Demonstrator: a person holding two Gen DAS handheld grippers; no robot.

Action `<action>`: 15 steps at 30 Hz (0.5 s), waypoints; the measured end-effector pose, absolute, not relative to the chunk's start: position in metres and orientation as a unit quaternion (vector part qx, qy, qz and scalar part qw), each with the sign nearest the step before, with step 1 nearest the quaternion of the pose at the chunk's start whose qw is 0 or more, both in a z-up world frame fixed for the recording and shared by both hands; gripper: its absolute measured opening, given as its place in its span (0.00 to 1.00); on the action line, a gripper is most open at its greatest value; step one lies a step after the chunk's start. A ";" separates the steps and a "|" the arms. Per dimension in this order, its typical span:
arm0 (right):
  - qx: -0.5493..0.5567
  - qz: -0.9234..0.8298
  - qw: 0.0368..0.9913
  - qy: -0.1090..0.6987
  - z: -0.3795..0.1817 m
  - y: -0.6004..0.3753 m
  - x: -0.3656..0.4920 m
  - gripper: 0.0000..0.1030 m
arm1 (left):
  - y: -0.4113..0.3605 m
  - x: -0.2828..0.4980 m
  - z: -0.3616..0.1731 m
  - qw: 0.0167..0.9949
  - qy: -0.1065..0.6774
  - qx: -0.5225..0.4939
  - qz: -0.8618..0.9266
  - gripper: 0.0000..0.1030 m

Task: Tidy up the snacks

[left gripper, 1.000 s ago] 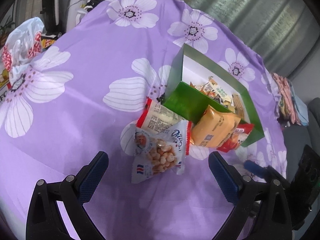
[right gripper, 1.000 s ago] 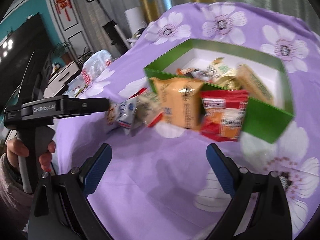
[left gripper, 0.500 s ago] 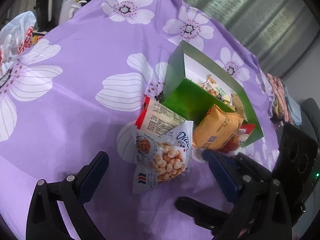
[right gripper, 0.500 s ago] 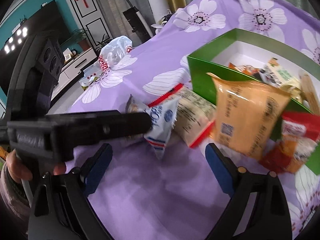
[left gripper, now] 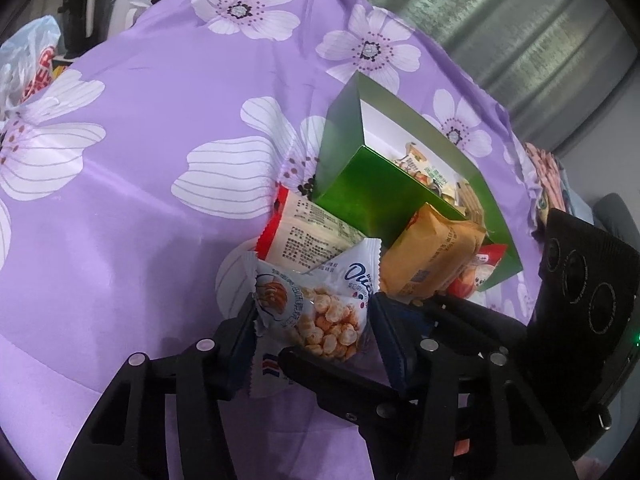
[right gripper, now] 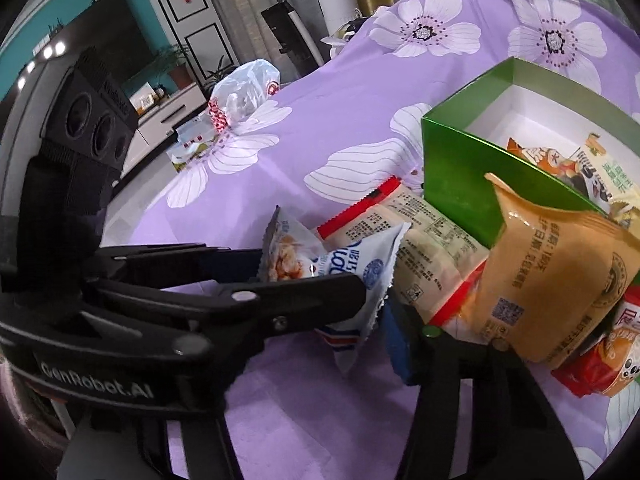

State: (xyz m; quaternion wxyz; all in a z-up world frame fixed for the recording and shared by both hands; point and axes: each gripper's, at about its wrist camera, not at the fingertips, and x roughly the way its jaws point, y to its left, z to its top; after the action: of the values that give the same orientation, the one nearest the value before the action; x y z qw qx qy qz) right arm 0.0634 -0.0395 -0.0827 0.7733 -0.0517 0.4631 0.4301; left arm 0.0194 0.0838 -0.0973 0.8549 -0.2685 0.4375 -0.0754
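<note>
A white packet of puffed snacks (left gripper: 316,312) (right gripper: 360,268) lies on the purple flowered cloth before the green box (left gripper: 360,196) (right gripper: 452,168). My left gripper (left gripper: 312,320) is closing and its pads squeeze the packet's sides. My right gripper (right gripper: 320,340) comes in from the right and crosses the left one, jaws closing. The packet's lower corner lies between them. Its one visible blue pad (right gripper: 396,344) stands just clear of the corner; the other finger is hidden behind the left gripper (right gripper: 308,272).
Leaning on the box front are a cream packet with red ends (left gripper: 308,232), an orange packet (left gripper: 432,256) and a small red one (left gripper: 476,276). Several snacks lie inside the box. A plastic bag (right gripper: 244,92) sits at the cloth's far edge.
Both grippers' jaws have narrowed from wide open. The left one has taken the white packet, now crumpled between its pads. The right gripper has moved in beside it, across the left one.
</note>
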 end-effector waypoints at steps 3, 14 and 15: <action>-0.052 0.430 0.774 0.463 -0.082 -0.041 0.063 0.51 | 0.084 0.018 -0.097 0.855 0.437 -0.268 -0.075 0.51; -0.050 0.428 0.791 0.435 -0.060 -0.054 0.051 0.49 | 0.072 0.007 -0.074 0.869 0.417 -0.251 -0.084 0.51; -0.048 0.427 0.793 0.432 -0.057 -0.056 0.050 0.49 | 0.070 0.006 -0.070 0.871 0.415 -0.248 -0.087 0.51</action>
State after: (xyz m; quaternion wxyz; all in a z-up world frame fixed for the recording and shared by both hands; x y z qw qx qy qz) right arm 0.0505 -0.0562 -0.0565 0.7930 -0.0485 0.4318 0.4270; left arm 0.0064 0.0695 -0.0698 0.8712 -0.2483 0.4146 -0.0866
